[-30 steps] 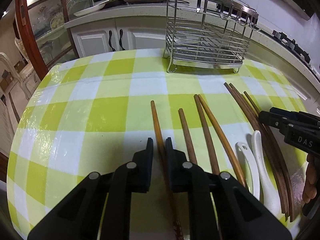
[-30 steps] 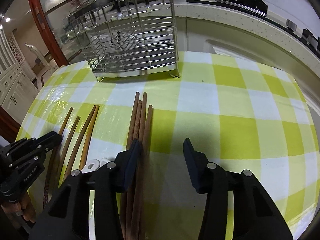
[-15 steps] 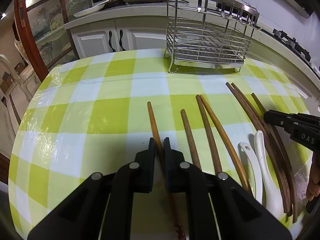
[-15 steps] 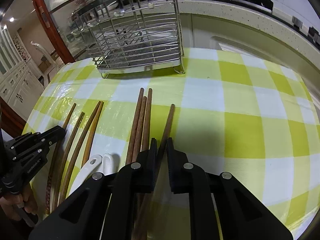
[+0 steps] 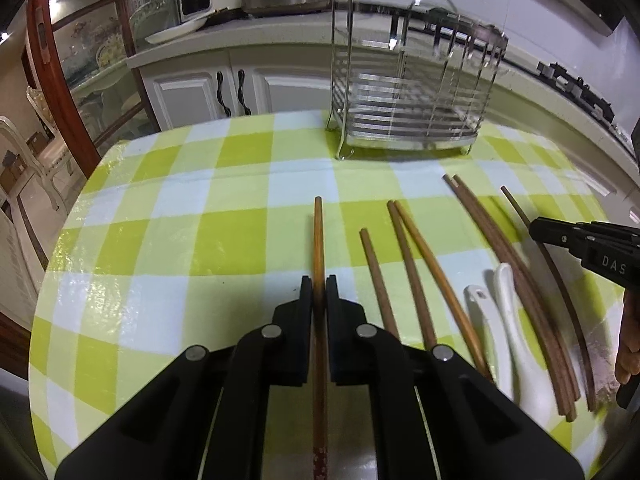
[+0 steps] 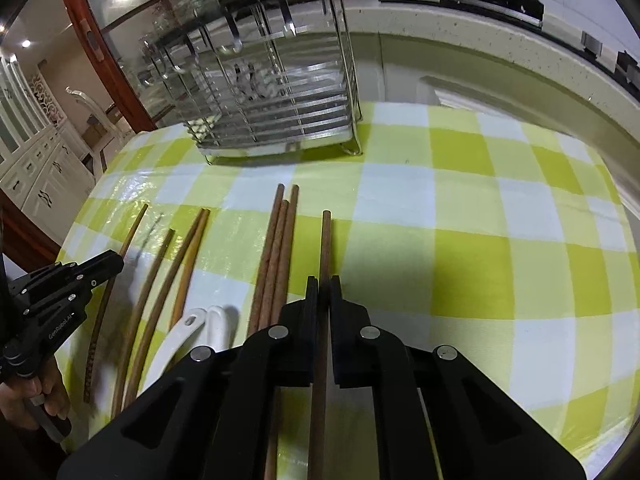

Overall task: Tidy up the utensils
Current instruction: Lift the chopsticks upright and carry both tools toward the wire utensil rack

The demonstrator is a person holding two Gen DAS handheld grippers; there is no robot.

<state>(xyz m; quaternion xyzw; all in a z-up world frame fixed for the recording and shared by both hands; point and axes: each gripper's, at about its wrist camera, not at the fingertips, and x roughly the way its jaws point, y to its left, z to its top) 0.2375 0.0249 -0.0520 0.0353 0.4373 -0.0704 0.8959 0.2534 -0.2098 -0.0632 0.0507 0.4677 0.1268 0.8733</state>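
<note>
In the left wrist view my left gripper (image 5: 319, 284) is shut on an orange-brown chopstick (image 5: 318, 236) that runs straight out between its pads. In the right wrist view my right gripper (image 6: 324, 284) is shut on a dark brown chopstick (image 6: 326, 240), its jaws closing the last bit with the pads pressed on it. That chopstick lies just right of three dark chopsticks (image 6: 278, 248) on the checked cloth. Lighter chopsticks (image 5: 416, 272) and two white spoons (image 5: 504, 320) lie between the two grippers. The other gripper shows in each view: right (image 5: 560, 236), left (image 6: 80, 276).
A wire utensil rack (image 5: 412, 92) stands at the far edge of the green-and-white checked table (image 5: 200, 240), also seen as the rack (image 6: 272, 88). Behind it run a counter and white cabinets (image 5: 208, 92). A hand (image 6: 24, 396) holds the left gripper's handle.
The right gripper's jaws went from wide apart to shut on one dark chopstick, which now sits apart from the bundle. The left gripper's small gap closed on the orange-brown chopstick, which swung straight.
</note>
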